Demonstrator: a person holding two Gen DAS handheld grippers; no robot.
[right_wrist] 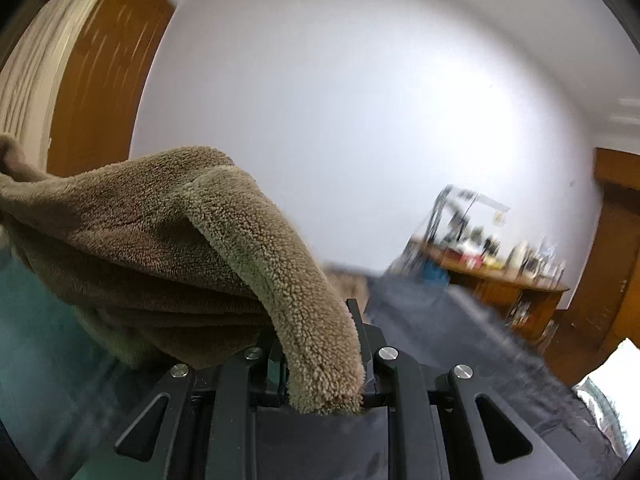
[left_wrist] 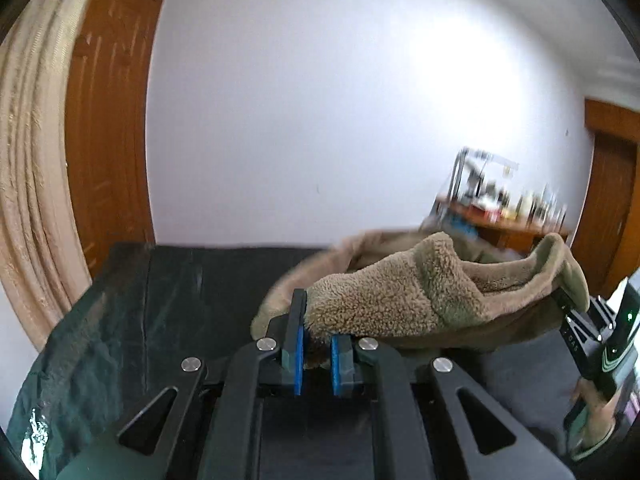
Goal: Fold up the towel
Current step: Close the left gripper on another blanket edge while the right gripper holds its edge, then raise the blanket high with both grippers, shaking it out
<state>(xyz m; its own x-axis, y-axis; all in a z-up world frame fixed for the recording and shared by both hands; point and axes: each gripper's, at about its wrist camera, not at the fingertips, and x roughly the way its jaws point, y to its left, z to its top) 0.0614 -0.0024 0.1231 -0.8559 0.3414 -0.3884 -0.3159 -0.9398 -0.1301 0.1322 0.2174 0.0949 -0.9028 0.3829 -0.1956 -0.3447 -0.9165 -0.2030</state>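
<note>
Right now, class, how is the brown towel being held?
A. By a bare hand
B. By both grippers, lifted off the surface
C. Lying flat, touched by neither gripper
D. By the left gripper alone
B: the left gripper and right gripper each pinch a part of the brown towel, which hangs raised between them.

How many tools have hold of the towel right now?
2. The left tool pinches the towel at one corner; the right tool is clamped on the opposite end, also visible at the left view's right edge.
</note>
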